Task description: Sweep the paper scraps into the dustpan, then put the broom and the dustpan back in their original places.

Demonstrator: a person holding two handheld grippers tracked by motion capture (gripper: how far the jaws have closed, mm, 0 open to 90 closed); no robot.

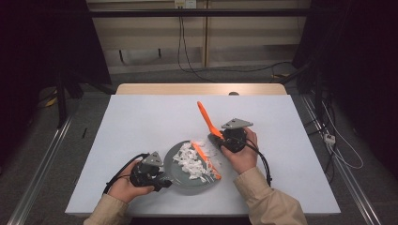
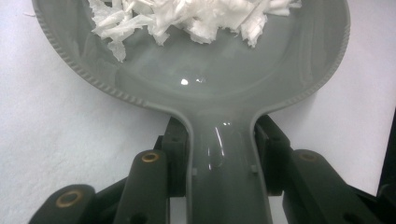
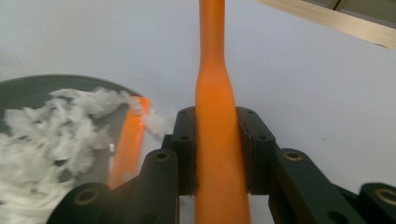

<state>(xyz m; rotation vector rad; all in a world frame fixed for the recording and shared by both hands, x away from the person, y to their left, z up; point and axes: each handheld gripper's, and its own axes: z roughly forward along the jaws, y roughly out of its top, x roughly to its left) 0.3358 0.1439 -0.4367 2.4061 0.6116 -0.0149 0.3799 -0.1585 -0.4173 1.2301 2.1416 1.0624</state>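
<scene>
Most white paper shreds (image 1: 190, 161) already sit in the grey plastic dustpan (image 1: 184, 183) on the worktop (image 1: 141, 122). Your left hand-held gripper (image 1: 162, 180) clamps its handle, your right hand-held gripper (image 1: 220, 140) clamps the orange plastic brush (image 1: 205, 117); a few scraps at the rim remain.

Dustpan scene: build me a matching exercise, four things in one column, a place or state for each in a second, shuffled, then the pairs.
Things:
1. grey dustpan
2. orange brush
3. white paper shreds
4. table

Places or states:
A. piled inside the pan
B. handle clamped in the left gripper
C. covered in pale sheet, bearing everything
D. handle clamped in the right gripper

Pairs: 1-B, 2-D, 3-A, 4-C
</scene>
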